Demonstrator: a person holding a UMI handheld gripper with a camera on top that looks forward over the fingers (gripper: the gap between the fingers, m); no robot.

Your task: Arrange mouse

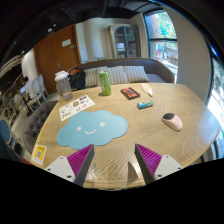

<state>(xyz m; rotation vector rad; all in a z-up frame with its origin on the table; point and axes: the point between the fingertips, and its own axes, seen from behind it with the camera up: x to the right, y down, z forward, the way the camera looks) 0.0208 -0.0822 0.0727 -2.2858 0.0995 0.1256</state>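
The gripper hangs empty with its fingers spread wide above the wooden table, so this looks like the approach: next it must reach the pink mouse, well right of the cloud-shaped mouse pad.

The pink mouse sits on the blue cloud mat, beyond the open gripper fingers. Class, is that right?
Not quite. The gripper view shows the pink mouse on the bare wooden table, well apart from the blue cloud mat. It does lie beyond the open gripper.
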